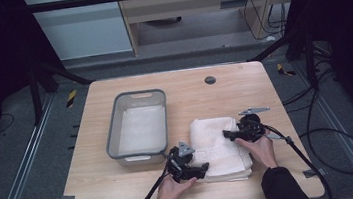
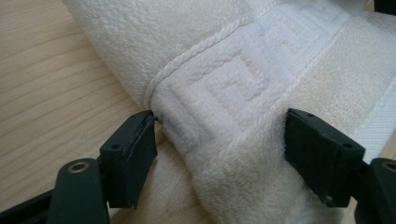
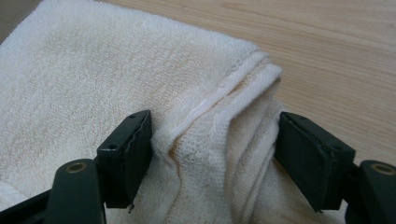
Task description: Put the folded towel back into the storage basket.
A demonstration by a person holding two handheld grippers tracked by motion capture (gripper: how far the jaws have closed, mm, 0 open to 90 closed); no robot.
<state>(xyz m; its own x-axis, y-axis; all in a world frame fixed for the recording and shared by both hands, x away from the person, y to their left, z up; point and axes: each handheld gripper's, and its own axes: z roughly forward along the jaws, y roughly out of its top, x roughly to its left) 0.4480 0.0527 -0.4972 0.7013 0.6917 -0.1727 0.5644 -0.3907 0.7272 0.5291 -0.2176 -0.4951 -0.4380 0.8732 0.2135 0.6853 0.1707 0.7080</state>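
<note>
A folded white towel [image 1: 218, 147] lies on the wooden table, right of centre near the front. My left gripper [image 1: 198, 170] is at the towel's near left corner, its jaws open around a thick fold with a woven key-pattern band [image 2: 233, 88]. My right gripper [image 1: 229, 135] is over the towel's right side, jaws open astride a bunched, stitched edge of the towel [image 3: 219, 135]. Both sets of jaws stand wide with cloth between them, and the left jaw of my left gripper touches the towel's edge. A hand holds each gripper from below.
A grey plastic tub [image 1: 138, 126] stands left of the towel, its inside bare. A round grommet hole [image 1: 210, 80] sits near the table's far edge. Cables [image 1: 331, 147] trail off the right side. Bare wood [image 1: 99, 189] runs along the front left.
</note>
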